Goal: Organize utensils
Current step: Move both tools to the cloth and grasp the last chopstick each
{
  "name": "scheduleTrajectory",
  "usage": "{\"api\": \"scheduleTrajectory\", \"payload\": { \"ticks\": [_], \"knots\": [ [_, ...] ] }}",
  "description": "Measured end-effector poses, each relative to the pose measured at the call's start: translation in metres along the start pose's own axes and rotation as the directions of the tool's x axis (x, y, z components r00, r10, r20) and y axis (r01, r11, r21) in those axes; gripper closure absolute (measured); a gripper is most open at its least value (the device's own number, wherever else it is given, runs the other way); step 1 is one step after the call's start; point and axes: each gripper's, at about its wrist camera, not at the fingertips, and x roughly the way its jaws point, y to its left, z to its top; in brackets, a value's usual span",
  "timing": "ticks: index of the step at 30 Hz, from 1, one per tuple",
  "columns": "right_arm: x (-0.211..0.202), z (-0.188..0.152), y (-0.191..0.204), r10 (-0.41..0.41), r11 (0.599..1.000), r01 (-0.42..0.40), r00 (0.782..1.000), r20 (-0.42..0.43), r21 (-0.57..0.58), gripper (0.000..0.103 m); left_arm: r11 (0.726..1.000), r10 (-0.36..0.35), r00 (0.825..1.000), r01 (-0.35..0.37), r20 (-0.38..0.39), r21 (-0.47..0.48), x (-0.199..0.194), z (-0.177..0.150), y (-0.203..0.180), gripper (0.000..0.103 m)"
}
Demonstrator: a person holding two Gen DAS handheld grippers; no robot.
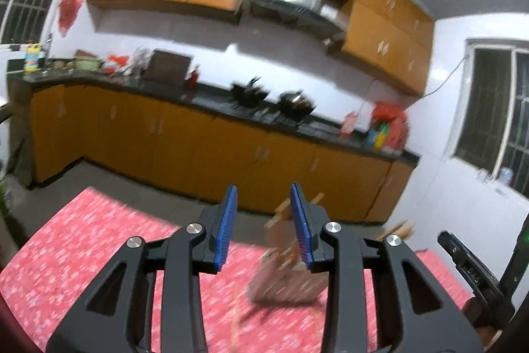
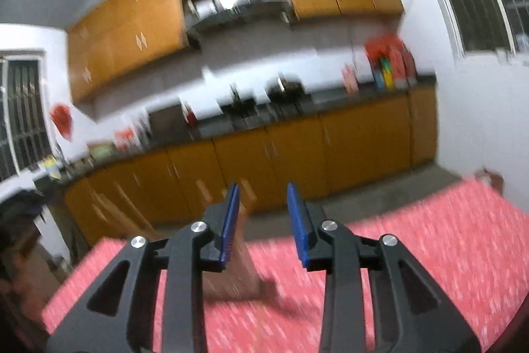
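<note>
A brown utensil holder (image 1: 284,273) with wooden utensils (image 1: 299,204) sticking out stands on the table with the red patterned cloth (image 1: 99,240); it is blurred. My left gripper (image 1: 264,224) is open and empty, raised above the table, with the holder just behind its right finger. In the right wrist view the same holder (image 2: 244,267) is a brown blur behind the left finger. My right gripper (image 2: 263,222) is open and empty above the red cloth (image 2: 429,240). The other gripper (image 1: 469,270) shows at the right edge of the left wrist view.
A kitchen counter (image 1: 211,98) with orange cabinets (image 1: 185,148) runs along the far wall, with pans (image 1: 294,103) and bottles on it. Barred windows (image 1: 496,121) are at the sides. A concrete floor lies between table and cabinets.
</note>
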Motion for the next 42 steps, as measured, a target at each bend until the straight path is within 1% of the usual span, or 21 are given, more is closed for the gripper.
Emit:
{"api": "scheduleTrajectory", "payload": {
  "ticks": [2, 3, 4, 6, 8, 10, 12, 14, 16, 17, 18, 19, 20, 26, 28, 31, 33, 34, 35, 36, 42],
  "knots": [
    [0.016, -0.026, -0.011, -0.032, 0.999, 0.033, 0.993, -0.112, 0.009, 0.072, 0.999, 0.036, 0.995, -0.035, -0.094, 0.009, 0.011, -0.025, 0.017, 0.067],
    [0.028, -0.047, -0.018, -0.049, 0.999, 0.052, 0.98, -0.195, 0.012, 0.072, 0.999, 0.05, 0.988, -0.048, -0.149, 0.012, 0.019, -0.037, 0.024, 0.067],
    [0.034, -0.059, -0.019, -0.05, 0.998, 0.055, 0.969, -0.243, 0.013, 0.072, 0.997, 0.071, 0.971, -0.07, -0.228, 0.015, 0.029, -0.056, 0.033, 0.067],
    [0.046, -0.09, -0.02, -0.039, 0.999, 0.048, 0.937, -0.347, 0.017, 0.072, 0.997, 0.08, 0.945, -0.077, -0.317, 0.022, 0.042, -0.078, 0.041, 0.067],
    [0.054, -0.119, -0.012, -0.008, 1.0, 0.017, 0.901, -0.433, 0.016, 0.072, 0.996, 0.093, 0.91, -0.079, -0.404, 0.052, 0.052, -0.11, 0.044, 0.067],
    [0.057, -0.141, 0.001, 0.016, 1.0, -0.02, 0.873, -0.487, -0.003, 0.072, 0.996, 0.089, 0.891, -0.066, -0.446, 0.066, 0.057, -0.127, 0.043, 0.067],
    [0.061, -0.157, 0.017, 0.027, 0.998, -0.052, 0.852, -0.522, -0.034, 0.072, 0.996, 0.078, 0.87, -0.044, -0.488, 0.08, 0.06, -0.145, 0.038, 0.067],
    [0.063, -0.168, 0.027, 0.021, 0.996, -0.065, 0.841, -0.541, -0.063, 0.072, 0.996, 0.065, 0.859, -0.023, -0.508, 0.089, 0.062, -0.156, 0.034, 0.067],
    [0.064, -0.176, 0.032, -0.006, 0.993, -0.061, 0.832, -0.555, -0.101, 0.073, 0.995, 0.061, 0.854, -0.008, -0.517, 0.104, 0.064, -0.167, 0.029, 0.067],
    [0.062, -0.177, 0.035, -0.024, 0.99, -0.054, 0.841, -0.54, -0.128, 0.076, 0.993, 0.06, 0.852, 0.0, -0.52, 0.114, 0.065, -0.17, 0.026, 0.067],
    [0.062, -0.179, 0.037, -0.036, 0.988, -0.05, 0.841, -0.54, -0.144, 0.079, 0.993, 0.058, 0.85, 0.007, -0.523, 0.122, 0.066, -0.172, 0.023, 0.067],
    [0.061, -0.18, 0.036, -0.056, 0.987, -0.035, 0.844, -0.534, -0.158, 0.091, 0.992, 0.057, 0.849, 0.012, -0.526, 0.127, 0.066, -0.176, 0.021, 0.067],
    [0.06, -0.18, 0.036, -0.066, 0.987, -0.022, 0.844, -0.533, -0.158, 0.094, 0.991, 0.056, 0.846, 0.016, -0.53, 0.13, 0.067, -0.175, 0.017, 0.067],
    [0.06, -0.167, 0.004, -0.129, 0.99, 0.084, 0.846, -0.517, -0.111, 0.095, 0.987, 0.075, 0.83, 0.019, -0.553, 0.162, 0.075, -0.187, 0.01, 0.067],
    [0.061, -0.163, -0.008, -0.15, 0.989, 0.122, 0.844, -0.516, -0.087, 0.095, 0.984, 0.087, 0.826, 0.015, -0.557, 0.177, 0.075, -0.19, 0.008, 0.069],
    [0.058, -0.16, -0.02, -0.154, 0.988, 0.143, 0.842, -0.518, -0.062, 0.095, 0.977, 0.121, 0.811, 0.005, -0.573, 0.214, 0.081, -0.198, 0.005, 0.078],
    [0.059, -0.16, -0.024, -0.154, 0.988, 0.142, 0.841, -0.518, -0.063, 0.095, 0.973, 0.14, 0.803, -0.004, -0.579, 0.229, 0.083, -0.202, 0.004, 0.086],
    [0.059, -0.16, -0.023, -0.156, 0.988, 0.14, 0.841, -0.518, -0.069, 0.095, 0.969, 0.154, 0.81, -0.012, -0.566, 0.246, 0.083, -0.203, 0.003, 0.088],
    [0.059, -0.16, -0.023, -0.155, 0.988, 0.137, 0.841, -0.518, -0.073, 0.095, 0.965, 0.168, 0.81, -0.02, -0.562, 0.261, 0.083, -0.203, 0.002, 0.093],
    [0.059, -0.16, -0.023, -0.15, 0.989, 0.13, 0.841, -0.519, -0.074, 0.095, 0.963, 0.178, 0.809, -0.027, -0.56, 0.267, 0.084, -0.203, 0.003, 0.095],
    [0.068, -0.162, -0.005, -0.1, 0.994, 0.061, 0.844, -0.527, -0.09, 0.095, 0.972, 0.205, 0.804, -0.101, -0.559, 0.212, 0.104, -0.188, 0.031, 0.095]
  ]
}}
